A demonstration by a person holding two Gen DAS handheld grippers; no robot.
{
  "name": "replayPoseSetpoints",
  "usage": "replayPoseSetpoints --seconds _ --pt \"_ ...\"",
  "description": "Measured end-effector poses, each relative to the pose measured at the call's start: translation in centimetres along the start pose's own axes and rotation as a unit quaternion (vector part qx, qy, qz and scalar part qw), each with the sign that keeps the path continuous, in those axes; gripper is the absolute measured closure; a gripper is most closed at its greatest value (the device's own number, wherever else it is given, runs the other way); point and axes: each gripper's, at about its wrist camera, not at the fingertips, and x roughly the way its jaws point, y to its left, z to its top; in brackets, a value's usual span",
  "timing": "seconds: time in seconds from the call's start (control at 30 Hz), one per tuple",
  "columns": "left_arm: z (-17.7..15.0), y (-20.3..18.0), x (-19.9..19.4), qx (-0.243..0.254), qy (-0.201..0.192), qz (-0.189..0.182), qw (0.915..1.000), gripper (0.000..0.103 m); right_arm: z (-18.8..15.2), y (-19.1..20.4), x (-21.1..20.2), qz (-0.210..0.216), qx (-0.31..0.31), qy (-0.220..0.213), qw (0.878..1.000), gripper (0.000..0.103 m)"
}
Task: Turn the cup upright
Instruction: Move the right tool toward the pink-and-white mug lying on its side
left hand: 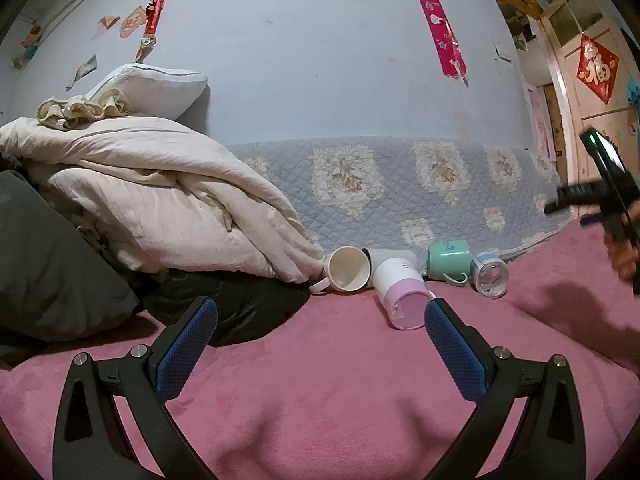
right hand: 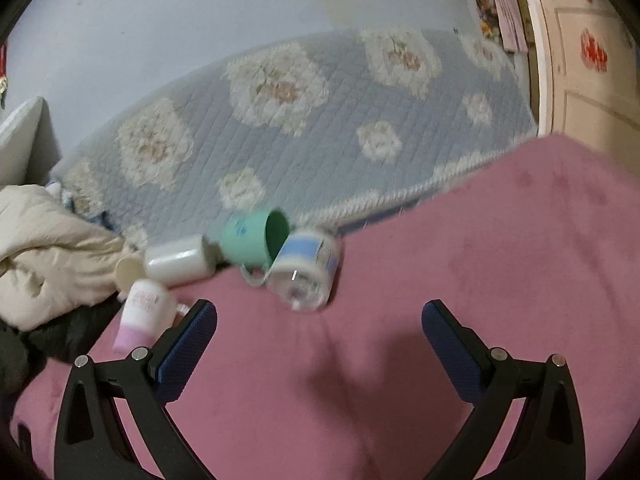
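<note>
Left gripper (left hand: 321,330) fingers spread wide, holding nothing, low over pink bed blanket (left hand: 320,392). Right gripper (right hand: 319,334) likewise spread and empty. Five cups lie on their sides at 12 o'clock by the quilted blanket (left hand: 400,184): cream mug (left hand: 348,270), white-pink cup (left hand: 400,294), green mug (left hand: 448,262), blue-striped glass (left hand: 490,274), white cup (right hand: 178,260).

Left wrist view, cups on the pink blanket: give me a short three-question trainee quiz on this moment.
1. True or false: the green mug stands upright.
2. Which cup lies nearest the left gripper? A) pink-and-white cup B) clear glass C) cream mug
3. Fill in: the right gripper holds ____.

Key: 1 false, it lies on its side. 2 A. 3 nothing; both grippers are open.
</note>
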Motion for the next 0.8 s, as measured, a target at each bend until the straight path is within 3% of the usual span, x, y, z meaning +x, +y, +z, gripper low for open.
replayPoseSetpoints --seconds 0.27,0.37,0.47,0.53,0.63,0.8 --pt "-0.1 0.5 0.5 -0.01 0.013 0.015 0.9998 0.0 6.5 4.5 8.4 0.054 0.011 0.083 0.995 0.0" --pt "-0.2 0.7 0.7 -0.012 0.017 0.013 0.9997 0.0 7.8 8.1 12.3 0.06 -0.065 0.096 0.991 0.0" --pt "-0.3 0.8 0.8 -0.015 0.019 0.01 0.9997 0.0 8.0 12.7 16.4 0.044 -0.203 0.124 0.97 0.0" --pt "-0.3 0.9 0.9 -0.017 0.022 0.008 0.9996 0.0 7.5 15.7 17.6 0.042 -0.267 0.117 0.956 0.0" --pt "-0.4 1.0 0.9 -0.019 0.024 0.008 0.9995 0.0 7.0 18.5 18.3 0.101 -0.25 0.126 0.955 0.0" --pt "-0.4 0.7 0.7 -0.01 0.017 0.012 0.9997 0.0 5.1 22.1 22.7 0.149 -0.113 0.197 0.962 0.0"
